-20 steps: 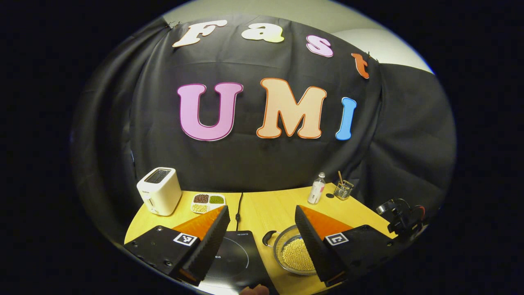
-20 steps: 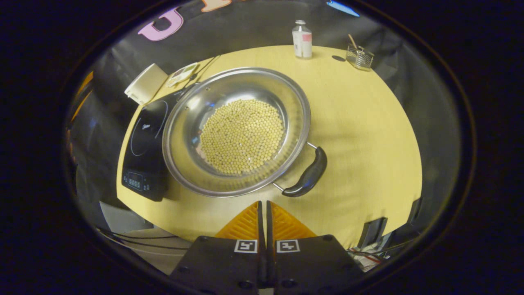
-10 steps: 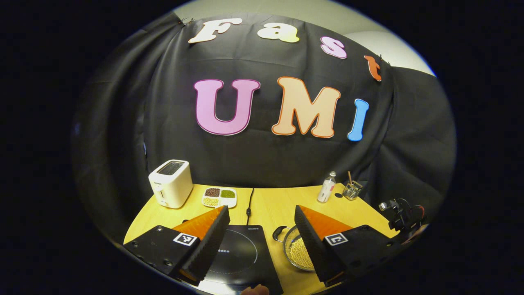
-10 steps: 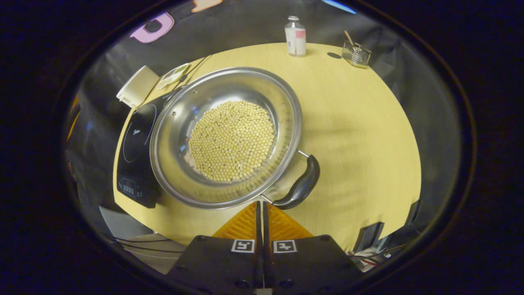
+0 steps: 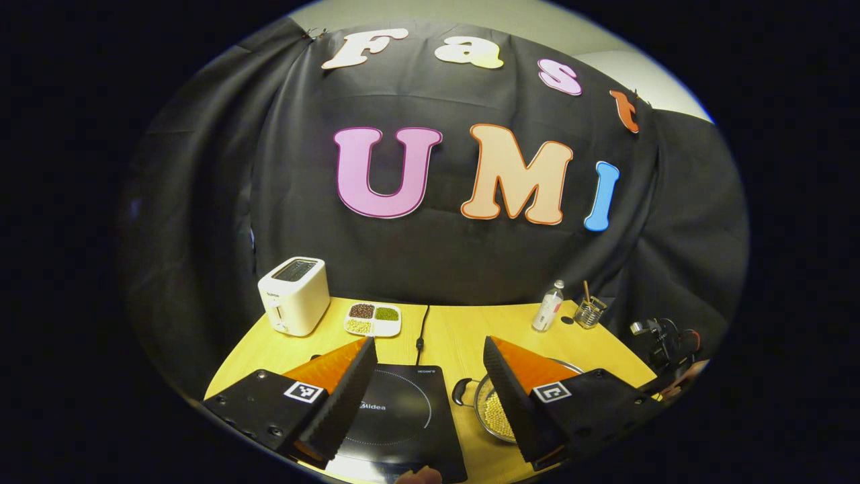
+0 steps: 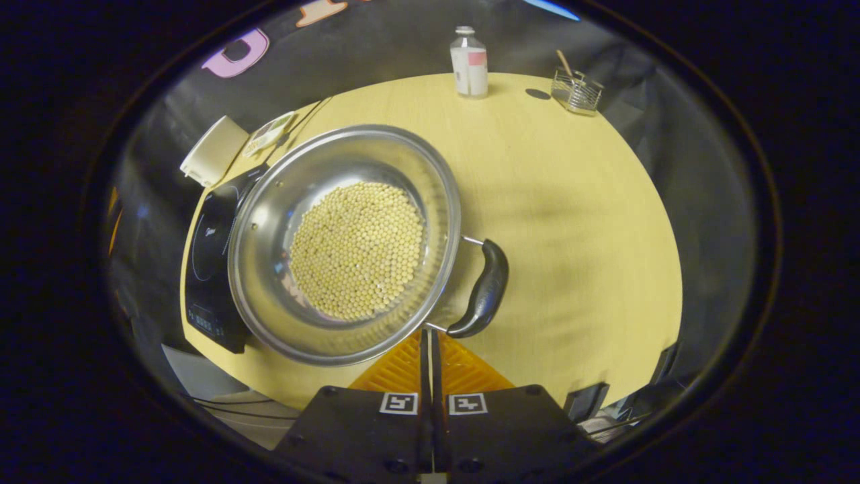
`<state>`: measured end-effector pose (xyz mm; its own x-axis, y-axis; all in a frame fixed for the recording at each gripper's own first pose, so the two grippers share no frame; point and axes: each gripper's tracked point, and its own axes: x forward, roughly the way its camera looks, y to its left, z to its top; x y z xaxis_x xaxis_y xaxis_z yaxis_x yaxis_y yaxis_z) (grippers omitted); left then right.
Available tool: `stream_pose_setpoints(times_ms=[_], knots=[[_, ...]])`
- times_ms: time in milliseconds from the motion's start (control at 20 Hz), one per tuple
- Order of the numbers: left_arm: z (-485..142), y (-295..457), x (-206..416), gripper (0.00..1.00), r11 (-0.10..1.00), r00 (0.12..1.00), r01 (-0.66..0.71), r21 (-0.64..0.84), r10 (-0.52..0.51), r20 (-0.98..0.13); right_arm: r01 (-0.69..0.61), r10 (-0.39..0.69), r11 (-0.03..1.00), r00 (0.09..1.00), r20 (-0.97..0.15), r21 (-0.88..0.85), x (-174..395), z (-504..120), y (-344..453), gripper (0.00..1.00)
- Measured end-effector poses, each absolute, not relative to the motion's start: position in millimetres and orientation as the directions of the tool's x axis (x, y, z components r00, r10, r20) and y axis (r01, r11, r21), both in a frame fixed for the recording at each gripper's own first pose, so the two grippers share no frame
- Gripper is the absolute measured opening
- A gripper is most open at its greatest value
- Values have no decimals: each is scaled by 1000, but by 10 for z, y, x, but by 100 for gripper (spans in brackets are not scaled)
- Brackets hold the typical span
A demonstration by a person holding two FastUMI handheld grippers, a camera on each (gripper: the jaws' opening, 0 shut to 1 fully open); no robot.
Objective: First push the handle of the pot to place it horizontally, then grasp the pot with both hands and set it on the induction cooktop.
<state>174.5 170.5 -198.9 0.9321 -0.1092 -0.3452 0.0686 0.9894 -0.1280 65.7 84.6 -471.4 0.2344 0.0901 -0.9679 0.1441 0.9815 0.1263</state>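
Note:
A steel pot (image 6: 269,195) full of yellow beans stands on the wooden table (image 6: 571,222), its far-left rim overlapping the black induction cooktop (image 6: 211,255). Its black handle (image 6: 485,289) sticks out on the near right side. My right gripper (image 6: 430,333) is shut with nothing between its fingers, and its tips sit against the near end of that handle. In the left gripper view, my left gripper (image 5: 428,346) stands open in the air above the cooktop (image 5: 396,410), with the pot (image 5: 494,413) and its other handle (image 5: 460,392) partly hidden behind one finger.
A white toaster (image 5: 294,296) and a divided dish of beans (image 5: 373,319) stand at the back left. A small bottle (image 6: 468,62) and a glass holder (image 6: 576,91) stand at the back right. A cord (image 5: 420,329) runs back from the cooktop.
My right gripper has pressed forward against the handle's near end, and the pot has turned so the handle swung round to its right side. The left gripper has drifted left and back.

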Motion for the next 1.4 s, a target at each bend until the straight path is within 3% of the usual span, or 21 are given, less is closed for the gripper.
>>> stream_pose_setpoints(times_ms=[800, 850, 900, 1200, 1300, 1400], knots=[[-2168, 1803, 1667, 96, 983, 916, -89, -160, 18, -400, 95, 104, 987, 224, -969, 127, 1102, -4763, 539, 2], [-2196, 1781, 1673, 93, 983, 912, -92, -162, 18, -409, 95, 105, 987, 222, -969, 129, 1105, -4764, 540, 2], [-2238, 1753, 1670, 97, 982, 907, -92, -164, 15, -420, 93, 101, 988, 223, -970, 124, 1108, -4764, 527, 0], [-2650, 1439, 1636, 97, 973, 853, -68, -221, -58, -518, 101, 57, 991, 285, -957, 90, 1120, -4582, 438, 3], [-2809, 1288, 1635, 97, 967, 825, -49, -249, -102, -556, 119, 38, 990, 329, -944, 81, 1205, -4483, 404, 10], [-2991, 1133, 1652, 97, 960, 790, -23, -277, -153, -593, 139, 30, 987, 361, -932, 86, 1282, -4372, 397, 24]])
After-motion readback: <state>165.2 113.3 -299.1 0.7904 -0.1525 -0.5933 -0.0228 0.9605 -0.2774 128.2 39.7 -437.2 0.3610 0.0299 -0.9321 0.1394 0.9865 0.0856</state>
